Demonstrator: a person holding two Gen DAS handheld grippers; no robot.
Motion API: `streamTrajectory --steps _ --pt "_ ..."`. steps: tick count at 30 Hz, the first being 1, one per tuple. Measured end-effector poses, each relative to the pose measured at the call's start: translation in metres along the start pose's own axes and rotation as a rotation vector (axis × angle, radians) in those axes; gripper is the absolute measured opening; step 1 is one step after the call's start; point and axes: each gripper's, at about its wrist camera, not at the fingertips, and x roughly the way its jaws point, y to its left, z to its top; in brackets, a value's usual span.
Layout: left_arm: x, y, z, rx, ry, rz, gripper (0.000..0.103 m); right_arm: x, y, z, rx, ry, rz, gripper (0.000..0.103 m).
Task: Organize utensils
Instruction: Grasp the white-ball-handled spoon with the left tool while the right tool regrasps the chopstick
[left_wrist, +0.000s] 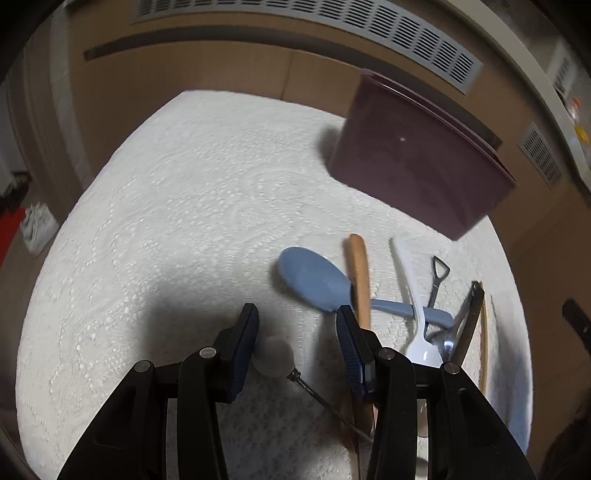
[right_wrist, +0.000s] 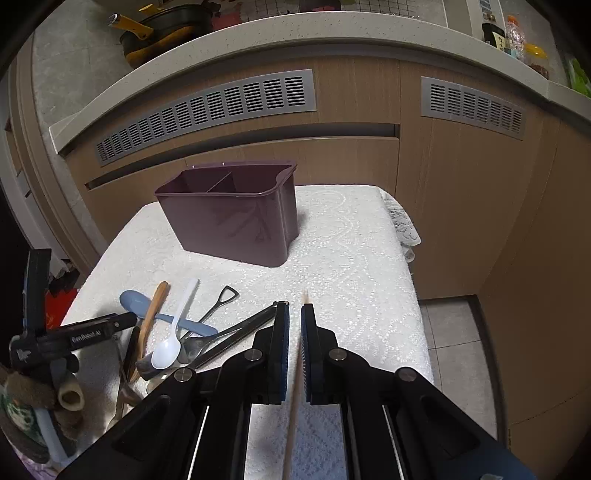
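Observation:
A dark purple utensil holder (right_wrist: 236, 218) with two compartments stands at the back of the white-clothed table (right_wrist: 351, 258); it also shows in the left wrist view (left_wrist: 417, 162). A pile of utensils lies in front of it: a blue spoon (left_wrist: 314, 280), a wooden handle (left_wrist: 360, 277), a white plastic spoon (left_wrist: 417, 325), a small metal shovel-handled spoon (left_wrist: 437, 280) and metal tongs (right_wrist: 236, 332). My right gripper (right_wrist: 295, 314) is shut on a thin wooden chopstick (right_wrist: 295, 387). My left gripper (left_wrist: 297, 319) is open above the cloth, left of the pile.
Wooden cabinets with grey vents (right_wrist: 207, 107) stand behind the table under a stone counter. The table's right edge drops to a tiled floor (right_wrist: 454, 332). A thin metal skewer with a round white end (left_wrist: 273, 354) lies under the left gripper.

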Motion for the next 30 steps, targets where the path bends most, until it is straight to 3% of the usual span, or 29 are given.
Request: streamTrajectory --steps 5,7,10,12,14,16,18,20,22,26,30 --pt "-0.043 0.017 -0.015 -0.019 -0.062 0.022 0.045 0.002 0.001 -0.004 -0.029 -0.006 -0.011 0.006" --pt "-0.053 0.025 -0.020 -0.056 -0.034 0.000 0.046 0.010 0.003 -0.009 -0.044 0.029 -0.007 0.006" --pt "-0.044 0.027 -0.026 -0.103 0.079 -0.080 0.045 0.023 0.008 -0.023 -0.078 0.088 -0.020 0.008" --pt "-0.033 0.023 -0.029 -0.115 0.120 -0.091 0.045 0.026 0.010 -0.032 -0.099 0.103 -0.055 0.017" --pt "-0.025 0.017 -0.026 -0.111 0.105 -0.073 0.045 0.023 0.009 -0.041 -0.103 0.099 -0.087 0.054" --pt "-0.019 0.011 -0.018 -0.093 0.087 -0.057 0.045 0.016 0.005 -0.048 -0.103 0.075 -0.118 0.069" --pt "-0.010 -0.002 -0.011 -0.032 0.072 -0.062 0.040 0.010 0.004 -0.052 -0.133 0.056 -0.181 0.070" --pt "-0.003 -0.019 -0.008 0.059 0.053 -0.057 0.038 0.011 0.005 -0.054 -0.175 0.066 -0.228 0.087" --pt "0.003 -0.036 -0.008 0.169 0.059 -0.062 0.038 0.013 0.009 -0.055 -0.206 0.075 -0.236 0.094" --pt "0.002 -0.044 -0.016 0.298 0.049 -0.029 0.038 0.020 0.011 -0.054 -0.172 0.132 -0.102 0.098" --pt "-0.007 -0.025 -0.021 0.280 0.052 -0.035 0.039 0.034 0.012 -0.053 -0.116 0.162 -0.053 0.098"
